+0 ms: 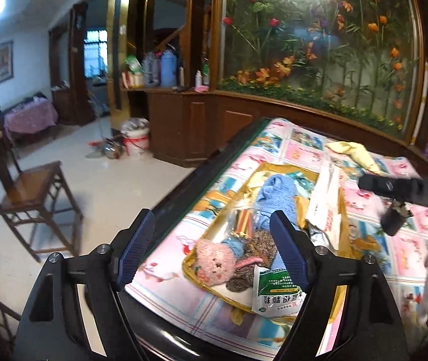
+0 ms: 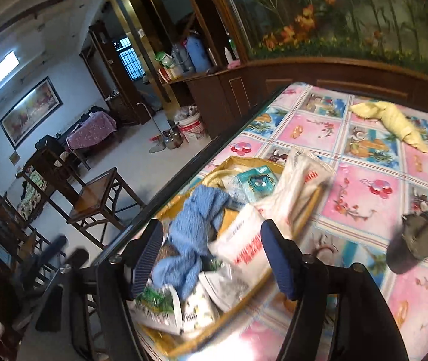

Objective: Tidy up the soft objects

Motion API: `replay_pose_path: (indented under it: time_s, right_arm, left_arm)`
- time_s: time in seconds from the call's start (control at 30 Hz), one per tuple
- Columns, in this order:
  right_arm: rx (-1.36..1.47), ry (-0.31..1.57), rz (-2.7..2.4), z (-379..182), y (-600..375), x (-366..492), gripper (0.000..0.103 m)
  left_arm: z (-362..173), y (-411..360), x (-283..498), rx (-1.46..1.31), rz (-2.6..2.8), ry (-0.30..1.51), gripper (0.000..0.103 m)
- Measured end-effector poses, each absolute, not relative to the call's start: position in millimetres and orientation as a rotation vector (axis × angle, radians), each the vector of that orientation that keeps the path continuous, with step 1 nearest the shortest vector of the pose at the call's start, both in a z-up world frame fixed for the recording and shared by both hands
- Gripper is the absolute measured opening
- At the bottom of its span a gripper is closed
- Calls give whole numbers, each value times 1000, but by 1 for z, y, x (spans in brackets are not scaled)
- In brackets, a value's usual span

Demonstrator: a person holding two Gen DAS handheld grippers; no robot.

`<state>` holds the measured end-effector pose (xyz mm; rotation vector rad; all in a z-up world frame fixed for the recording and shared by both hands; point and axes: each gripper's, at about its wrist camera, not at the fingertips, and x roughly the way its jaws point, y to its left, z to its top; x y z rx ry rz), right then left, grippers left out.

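A gold tray (image 1: pixel 341 207) sits on the tabletop (image 1: pixel 394 246), which is covered with a pink and blue patterned cloth, and lies near the tabletop's left edge. The tray is heaped with soft things: a blue towel (image 1: pixel 277 198) draped down its middle, a pink knitted toy (image 1: pixel 215 266) at its near end, a speckled brown knitted piece (image 1: pixel 256 246) touching the toy, and a green and white packet (image 1: pixel 277 291) hanging over the near rim. A long white packet (image 1: pixel 325 198) leans across the tray's right rim. The left gripper (image 1: pixel 212 254) hangs above the near end of the tray with its jaws apart and nothing between the pads. The right gripper (image 2: pixel 210 260), seen in its own view, is also above the tray, jaws apart and holding nothing, with the towel and packets below the gap. Outside the tray, a pale yellow cloth (image 2: pixel 394 123) lies crumpled near the far side of the tabletop, and a dark pouch (image 2: pixel 415 245) rests well to the right. A wooden chair (image 1: pixel 33 198) stands on the floor beside the tabletop.
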<state>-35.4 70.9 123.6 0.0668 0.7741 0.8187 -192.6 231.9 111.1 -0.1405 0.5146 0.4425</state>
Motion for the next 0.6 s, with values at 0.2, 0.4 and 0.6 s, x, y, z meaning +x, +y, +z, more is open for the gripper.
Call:
replay_pose_path:
  time_s: [0.2,0.4,0.6]
  right_arm:
    - [3,773,818,107,51,-65,69]
    - [5,783,810,100,34,-80,69]
    - [22,791,801,95,22,-84,69]
  left_arm:
    - [121,207,-191,-75,501,507,80]
    - [126,181,-185,-13,500,525,80]
    - [130,163,-182,24,485,538,80]
